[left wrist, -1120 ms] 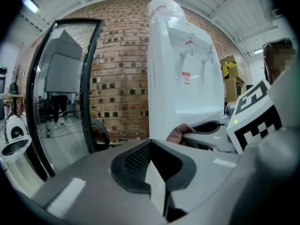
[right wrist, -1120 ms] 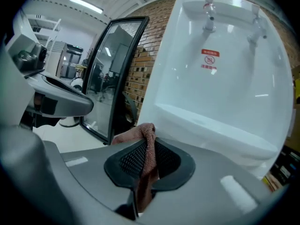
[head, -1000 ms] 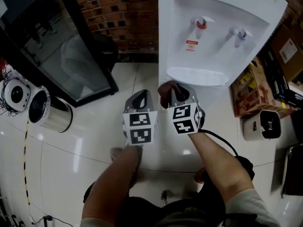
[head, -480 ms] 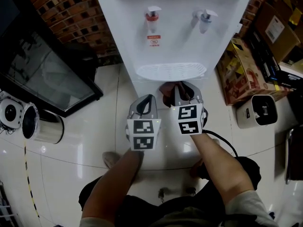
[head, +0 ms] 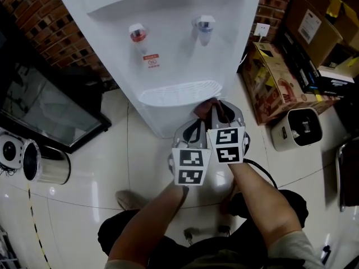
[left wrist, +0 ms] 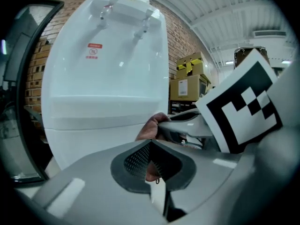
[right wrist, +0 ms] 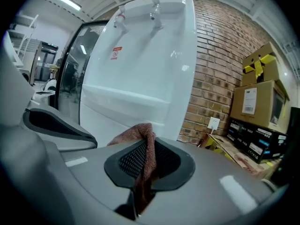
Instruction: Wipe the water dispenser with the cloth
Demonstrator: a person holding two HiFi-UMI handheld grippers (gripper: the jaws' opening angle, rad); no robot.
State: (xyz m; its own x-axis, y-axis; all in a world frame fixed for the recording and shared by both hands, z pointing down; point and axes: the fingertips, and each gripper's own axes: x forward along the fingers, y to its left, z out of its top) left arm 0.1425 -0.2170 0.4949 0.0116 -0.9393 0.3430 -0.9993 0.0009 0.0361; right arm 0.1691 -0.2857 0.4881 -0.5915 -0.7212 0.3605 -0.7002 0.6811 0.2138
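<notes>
I'm pinching the cloth in the right hand-held gripper, jaws narrow on it, just short of the water dispenser and below its drip tray. The left hand-held gripper is riding alongside, jaws together, empty. I'm aiming for cloth-first contact, light pressure and long strokes down the front panel. I'm watching the tray lip overhead, the cardboard box close on the right and the glass-door cabinet further off on the left.

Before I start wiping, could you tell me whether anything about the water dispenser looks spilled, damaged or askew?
Nothing stands out: the water dispenser stands upright, drip tray in place, red tap and blue tap intact.
</notes>
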